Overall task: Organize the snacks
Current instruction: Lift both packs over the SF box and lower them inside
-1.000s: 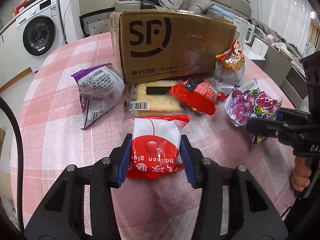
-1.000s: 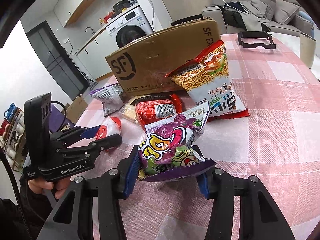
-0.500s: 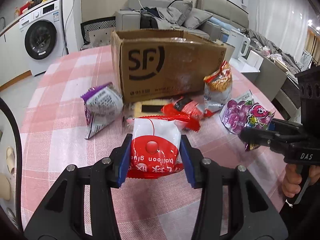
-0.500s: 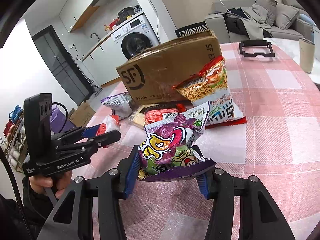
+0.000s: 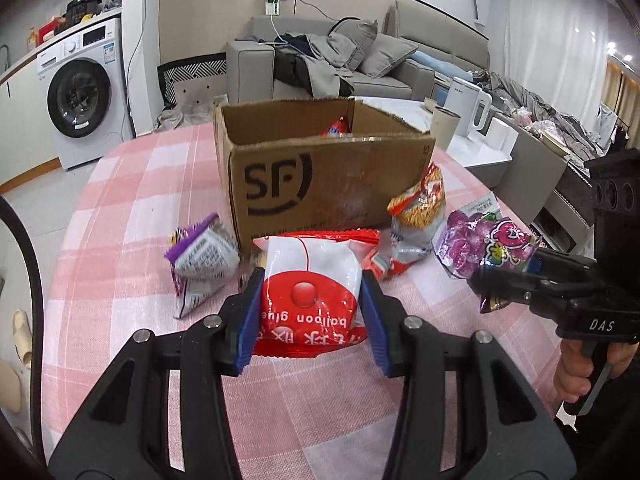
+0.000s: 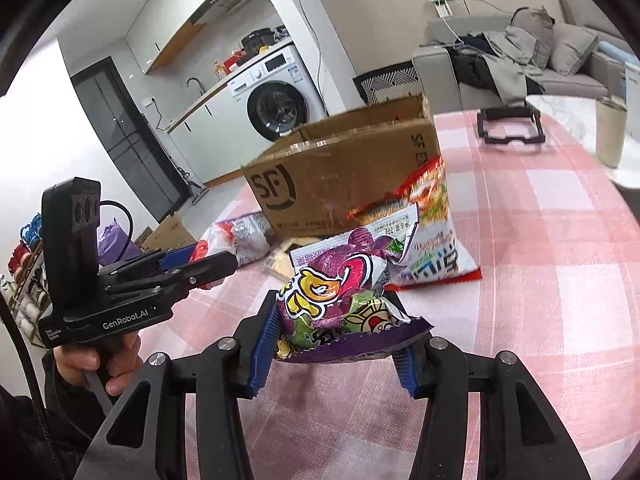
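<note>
My left gripper (image 5: pixel 310 312) is shut on a red and white snack bag (image 5: pixel 310 280) and holds it above the table, in front of the open SF cardboard box (image 5: pixel 324 184). My right gripper (image 6: pixel 334 344) is shut on a purple candy bag (image 6: pixel 340 284), also held above the table; this bag shows in the left wrist view (image 5: pixel 486 246) to the right of the box. The box (image 6: pixel 344 176) has a red item inside. A purple and white packet (image 5: pixel 200 260), an orange noodle-snack bag (image 5: pixel 418 220) and a red packet (image 5: pixel 376 258) lie by the box.
The table has a pink checked cloth (image 5: pixel 120 208). A black frame (image 6: pixel 510 126) and a beige cup (image 6: pixel 610 130) stand at its far right side. A cracker pack (image 6: pixel 282 258) lies before the box. A washing machine (image 5: pixel 86 92) and a sofa (image 5: pixel 340 68) stand beyond.
Both grippers have risen with their bags; the box's open top and inside now show. The snacks on the table have not moved.
</note>
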Motion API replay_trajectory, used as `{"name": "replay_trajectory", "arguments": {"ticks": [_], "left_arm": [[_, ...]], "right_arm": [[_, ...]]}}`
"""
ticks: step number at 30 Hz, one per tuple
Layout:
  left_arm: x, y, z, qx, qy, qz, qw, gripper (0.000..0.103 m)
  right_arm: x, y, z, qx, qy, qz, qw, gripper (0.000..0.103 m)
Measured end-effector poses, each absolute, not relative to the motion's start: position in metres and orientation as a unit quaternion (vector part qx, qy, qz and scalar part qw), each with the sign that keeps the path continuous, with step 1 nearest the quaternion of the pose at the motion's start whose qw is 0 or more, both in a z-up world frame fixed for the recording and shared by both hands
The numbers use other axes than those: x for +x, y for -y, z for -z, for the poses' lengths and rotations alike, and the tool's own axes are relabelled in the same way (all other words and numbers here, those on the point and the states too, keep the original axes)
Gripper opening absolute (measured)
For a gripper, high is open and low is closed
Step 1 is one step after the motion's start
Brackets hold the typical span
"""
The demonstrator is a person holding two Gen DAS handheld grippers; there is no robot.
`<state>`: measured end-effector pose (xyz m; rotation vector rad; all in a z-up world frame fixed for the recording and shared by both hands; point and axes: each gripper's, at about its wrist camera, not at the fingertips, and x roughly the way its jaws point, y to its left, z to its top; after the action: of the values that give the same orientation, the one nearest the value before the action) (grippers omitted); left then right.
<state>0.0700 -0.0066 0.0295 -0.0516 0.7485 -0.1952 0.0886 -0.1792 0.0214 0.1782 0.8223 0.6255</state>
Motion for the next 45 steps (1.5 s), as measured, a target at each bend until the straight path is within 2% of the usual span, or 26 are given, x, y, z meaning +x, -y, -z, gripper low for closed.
{"name": "replay_trajectory", "arguments": {"ticks": [21, 45], "left_arm": [[0.098, 0.011, -0.080, -0.011, -0.331, 0.081, 0.940, 0.043], [0.171, 0.011, -0.110, 0.004, -0.309, 0.055, 0.950, 0.043]], "right_arm": [[0.115, 0.164, -0.072, 0.061, -0.345, -0.319, 0.881, 0.051], [0.182, 0.160, -0.092, 0.085, -0.342, -0.288, 0.890, 0.051]]}}
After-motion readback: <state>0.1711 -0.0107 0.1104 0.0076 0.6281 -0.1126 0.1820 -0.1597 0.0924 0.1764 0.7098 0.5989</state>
